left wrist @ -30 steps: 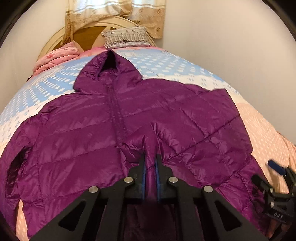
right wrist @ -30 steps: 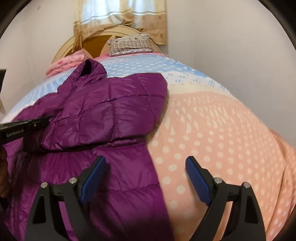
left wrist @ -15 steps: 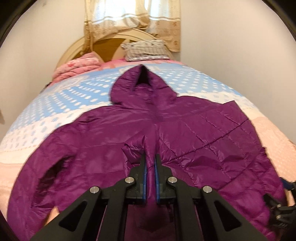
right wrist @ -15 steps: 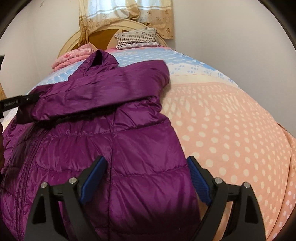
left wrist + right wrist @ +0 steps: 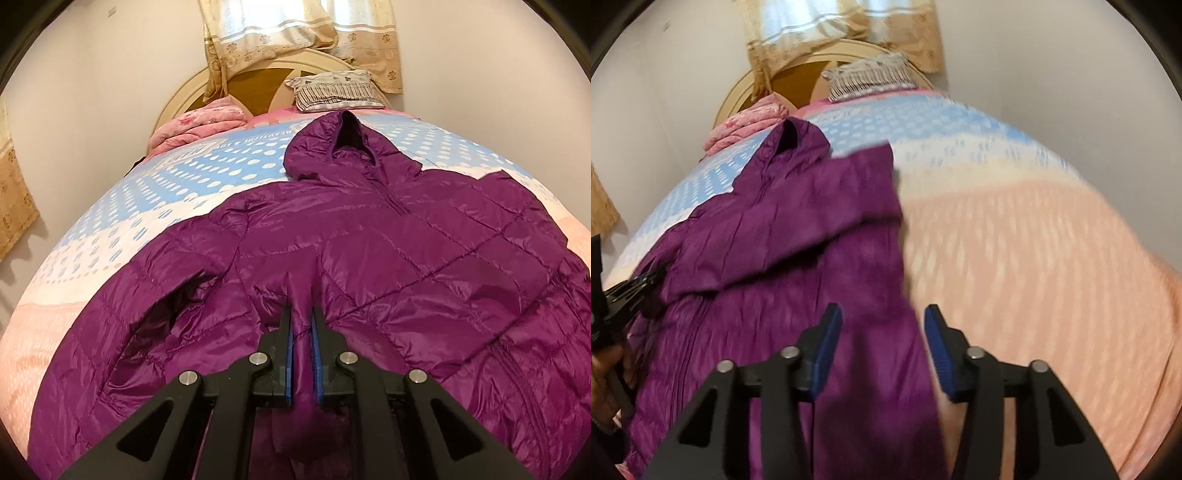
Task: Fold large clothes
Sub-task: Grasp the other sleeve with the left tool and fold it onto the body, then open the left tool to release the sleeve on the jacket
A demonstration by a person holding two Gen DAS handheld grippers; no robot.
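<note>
A purple hooded puffer jacket (image 5: 406, 258) lies spread front-up on the bed, hood toward the headboard. My left gripper (image 5: 301, 314) pinches the cuff of the sleeve drawn across the jacket's chest; its jaws are easing open a little, with the fabric still pressed between the pads. In the blurred right wrist view the jacket (image 5: 775, 236) fills the left half. My right gripper (image 5: 882, 314) hovers over the jacket's right side edge; its jaws are closing with that purple edge between them, and I see no firm pinch. The left gripper (image 5: 635, 288) shows at the far left with a hand (image 5: 605, 365) behind it.
The bed carries a blue, white and peach dotted bedspread (image 5: 1034, 258). A folded pink quilt (image 5: 199, 125) and a striped pillow (image 5: 336, 90) lie by the rounded headboard (image 5: 266, 79). Walls stand close on both sides, and curtains hang behind the bed.
My left gripper has carried the sleeve leftward over the jacket's chest. My right gripper has moved in over the jacket's right edge, and its jaws have narrowed a good deal.
</note>
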